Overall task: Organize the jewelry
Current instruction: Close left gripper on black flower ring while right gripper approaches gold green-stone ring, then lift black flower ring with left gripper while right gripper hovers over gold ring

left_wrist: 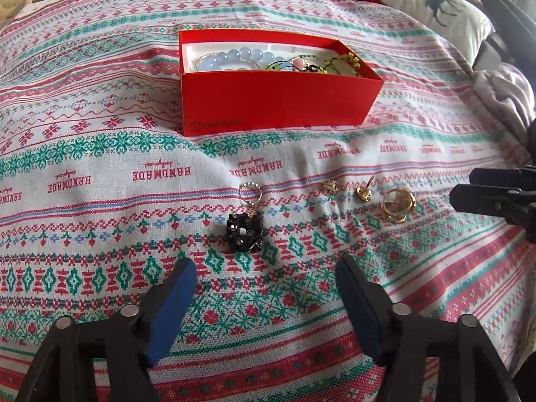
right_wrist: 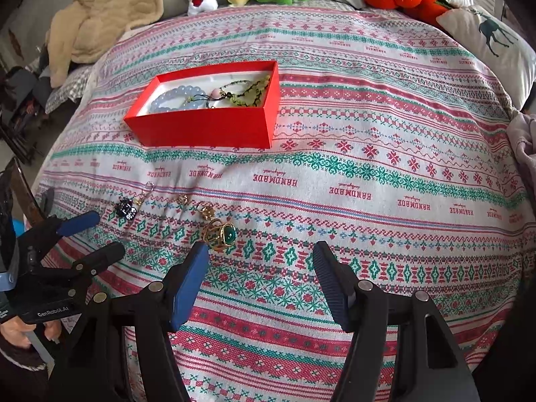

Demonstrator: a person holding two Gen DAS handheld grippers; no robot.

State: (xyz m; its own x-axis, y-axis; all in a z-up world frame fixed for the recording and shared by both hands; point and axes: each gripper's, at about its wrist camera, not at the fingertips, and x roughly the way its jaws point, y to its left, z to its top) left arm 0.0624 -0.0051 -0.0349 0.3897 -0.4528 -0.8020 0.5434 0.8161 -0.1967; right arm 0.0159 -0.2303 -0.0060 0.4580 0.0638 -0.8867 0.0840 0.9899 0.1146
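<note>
Both the left gripper (left_wrist: 264, 268) and right gripper (right_wrist: 261, 254) hang wide and empty over loose pieces lying in a row just nearer than the red box (left_wrist: 278, 100), the black earring (left_wrist: 244, 234) and green ring (right_wrist: 222, 234) likely next.

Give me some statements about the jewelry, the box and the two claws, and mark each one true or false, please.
1. The red box has its lid on. False: it is open, with a blue bead bracelet inside.
2. The black beaded charm lies on the cloth, outside the box. True.
3. The left claw grips the black beaded charm. False: it is open, and the charm lies beyond its tips.
4. The gold ring with a green stone lies near the right claw. True.
5. The right claw is open and holds nothing. True.
</note>
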